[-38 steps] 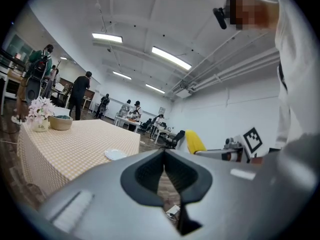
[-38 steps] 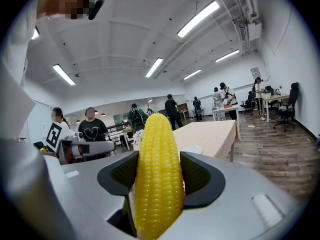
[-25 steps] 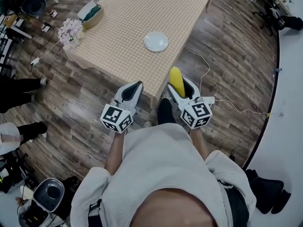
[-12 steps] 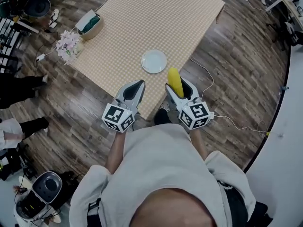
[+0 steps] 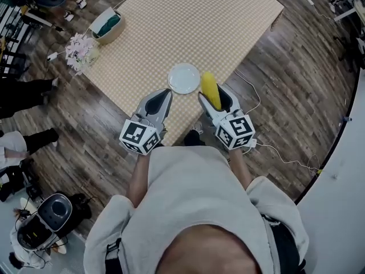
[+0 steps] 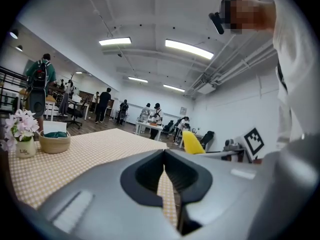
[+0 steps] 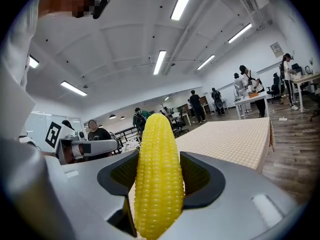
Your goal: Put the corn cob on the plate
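Note:
The yellow corn cob stands out forward from my right gripper, whose jaws are shut on its lower part; in the right gripper view the corn cob fills the gap between them. The white plate lies empty on the checked table near its front edge, just left of the cob's tip. My left gripper is shut and empty, level with the right one and just short of the plate. In the left gripper view its jaws meet along a thin slit, and the corn cob shows to the right.
A basket with green cloth and a vase of pink flowers stand at the table's far left corner. A white cable runs over the wood floor at the right. A person's legs and equipment are at the left.
Both grippers have come forward to the table's near edge, side by side. The plate and table are now much closer. The corn stays gripped in the right one.

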The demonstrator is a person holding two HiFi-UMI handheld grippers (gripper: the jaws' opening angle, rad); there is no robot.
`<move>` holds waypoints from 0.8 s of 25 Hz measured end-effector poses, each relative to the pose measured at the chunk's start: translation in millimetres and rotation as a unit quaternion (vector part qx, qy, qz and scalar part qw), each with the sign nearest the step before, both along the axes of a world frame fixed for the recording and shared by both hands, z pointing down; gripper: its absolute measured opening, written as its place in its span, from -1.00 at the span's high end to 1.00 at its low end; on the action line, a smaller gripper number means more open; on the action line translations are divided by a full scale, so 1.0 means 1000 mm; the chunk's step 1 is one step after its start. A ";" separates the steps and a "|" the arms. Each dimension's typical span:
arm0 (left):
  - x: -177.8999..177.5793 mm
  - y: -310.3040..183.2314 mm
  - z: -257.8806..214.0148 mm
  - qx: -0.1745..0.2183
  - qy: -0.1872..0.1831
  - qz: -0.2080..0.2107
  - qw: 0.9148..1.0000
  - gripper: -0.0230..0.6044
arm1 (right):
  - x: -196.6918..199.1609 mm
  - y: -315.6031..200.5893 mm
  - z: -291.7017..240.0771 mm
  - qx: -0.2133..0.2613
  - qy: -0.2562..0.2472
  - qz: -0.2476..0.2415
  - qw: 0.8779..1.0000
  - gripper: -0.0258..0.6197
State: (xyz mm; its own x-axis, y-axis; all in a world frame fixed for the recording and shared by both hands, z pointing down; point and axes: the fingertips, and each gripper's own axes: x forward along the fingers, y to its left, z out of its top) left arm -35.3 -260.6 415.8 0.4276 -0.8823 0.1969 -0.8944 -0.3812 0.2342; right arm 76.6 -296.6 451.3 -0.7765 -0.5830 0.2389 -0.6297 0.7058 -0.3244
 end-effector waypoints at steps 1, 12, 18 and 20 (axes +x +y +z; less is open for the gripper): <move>-0.002 -0.002 0.003 -0.004 0.000 -0.003 1.000 0.90 | -0.001 -0.002 0.003 -0.005 0.000 0.001 1.000 0.13; -0.033 -0.014 0.037 -0.038 0.009 0.013 0.999 0.90 | -0.016 0.000 0.046 -0.057 0.023 0.036 0.997 0.13; -0.047 -0.009 0.063 -0.066 0.022 0.024 0.997 0.90 | -0.024 0.014 0.074 -0.088 0.045 0.047 0.994 0.13; -0.048 -0.007 0.071 -0.075 0.025 0.028 0.996 0.90 | -0.025 0.019 0.084 -0.098 0.050 0.049 0.993 0.13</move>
State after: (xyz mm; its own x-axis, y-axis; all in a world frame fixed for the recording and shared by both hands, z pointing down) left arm -83.3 -267.9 487.3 0.4884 -0.8186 0.3022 -0.8583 -0.3883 0.3353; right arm 51.7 -277.8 535.0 -0.6846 -0.5895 0.4288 -0.7287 0.5688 -0.3814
